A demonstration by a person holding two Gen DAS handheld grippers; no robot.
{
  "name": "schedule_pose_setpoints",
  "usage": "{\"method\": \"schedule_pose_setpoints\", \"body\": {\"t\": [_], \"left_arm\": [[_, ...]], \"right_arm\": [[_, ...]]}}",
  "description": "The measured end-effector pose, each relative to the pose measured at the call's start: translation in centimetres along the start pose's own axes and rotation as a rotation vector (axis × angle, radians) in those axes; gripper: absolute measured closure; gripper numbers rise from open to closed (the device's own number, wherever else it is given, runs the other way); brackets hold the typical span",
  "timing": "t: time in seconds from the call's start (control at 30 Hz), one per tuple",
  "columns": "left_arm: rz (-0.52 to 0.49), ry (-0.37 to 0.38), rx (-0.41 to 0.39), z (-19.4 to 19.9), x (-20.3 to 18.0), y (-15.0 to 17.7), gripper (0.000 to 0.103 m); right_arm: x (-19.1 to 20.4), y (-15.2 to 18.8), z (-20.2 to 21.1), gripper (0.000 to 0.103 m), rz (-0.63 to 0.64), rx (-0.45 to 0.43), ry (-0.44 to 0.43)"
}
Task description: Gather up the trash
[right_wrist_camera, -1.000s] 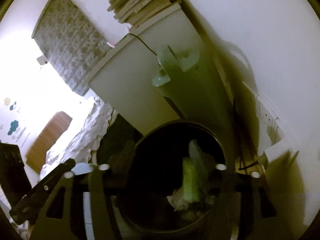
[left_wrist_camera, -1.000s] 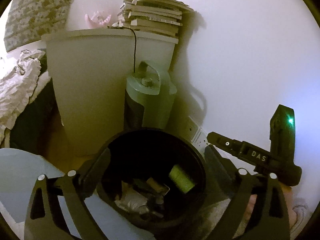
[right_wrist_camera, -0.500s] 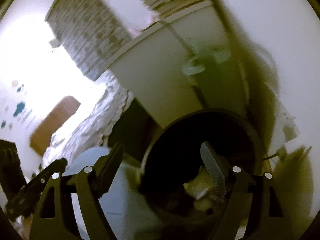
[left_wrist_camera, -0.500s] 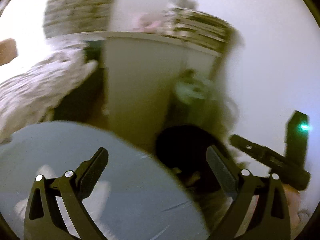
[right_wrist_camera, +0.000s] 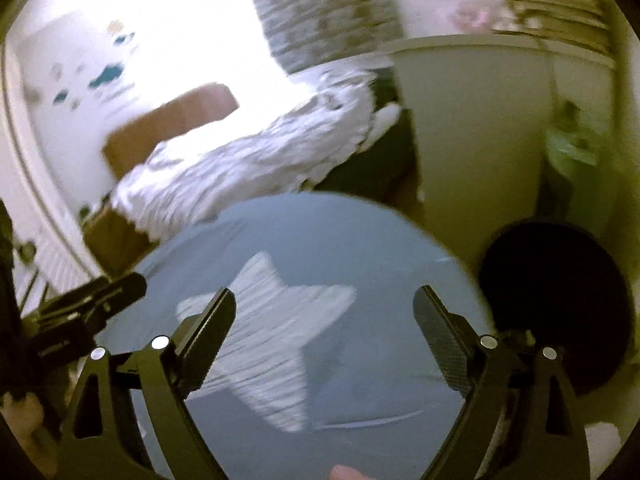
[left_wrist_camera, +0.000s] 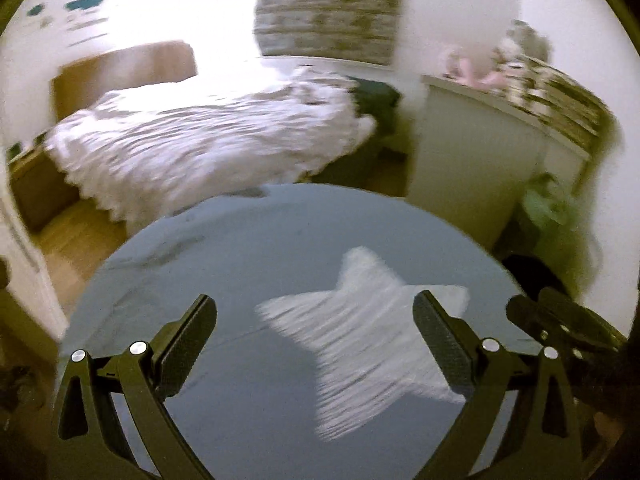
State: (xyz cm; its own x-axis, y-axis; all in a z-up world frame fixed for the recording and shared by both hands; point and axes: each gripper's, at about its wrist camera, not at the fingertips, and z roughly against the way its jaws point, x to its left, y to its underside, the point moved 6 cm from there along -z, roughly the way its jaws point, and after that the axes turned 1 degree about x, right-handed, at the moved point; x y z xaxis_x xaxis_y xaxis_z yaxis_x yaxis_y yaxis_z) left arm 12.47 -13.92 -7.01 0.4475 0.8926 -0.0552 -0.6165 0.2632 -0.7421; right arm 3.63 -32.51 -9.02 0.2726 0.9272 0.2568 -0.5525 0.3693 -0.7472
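Gripper [right_wrist_camera: 324, 320] empty; bin [right_wrist_camera: 556, 304] half-hidden.

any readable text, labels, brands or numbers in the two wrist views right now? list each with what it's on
None can be read.
Left gripper body, seen at the edge of the right wrist view: a small pale marking, too blurred to read.
Stack of books on the white cabinet: spines smeared by motion blur, nothing legible.
Round blue rug: only a white star, no lettering.
Wall: teal shapes, not text.
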Motion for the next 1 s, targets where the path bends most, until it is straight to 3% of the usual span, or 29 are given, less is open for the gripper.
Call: {"method": "schedule_pose_setpoints", "body": {"t": [0.13, 0.17, 0.37, 1.0], "left_arm": [[0.058, -0.059, 0.012, 1.0, 3.4, 1.0, 0.005], [0.071, -0.065, 0.013, 1.3, 4.1, 1.2, 0.005], [0.113, -0.118, 0.008, 2.6, 6.7, 2.3, 0.005], [0.127, -0.132, -0.04, 4.6, 7.4, 1.9, 0.005]], "right_arm": [[4.0, 0.8, -0.5, 0.013, 0.067, 0.012, -0.019], [4.8, 0.9, -0.5, 0.009, 0.08, 0.011, -0.021], [7.5, 1.2, 0.1, 0.006, 0.11, -0.008, -0.043], [8.4, 0.6, 0.4, 0.006, 0.162, -0.03, -0.035]]}}
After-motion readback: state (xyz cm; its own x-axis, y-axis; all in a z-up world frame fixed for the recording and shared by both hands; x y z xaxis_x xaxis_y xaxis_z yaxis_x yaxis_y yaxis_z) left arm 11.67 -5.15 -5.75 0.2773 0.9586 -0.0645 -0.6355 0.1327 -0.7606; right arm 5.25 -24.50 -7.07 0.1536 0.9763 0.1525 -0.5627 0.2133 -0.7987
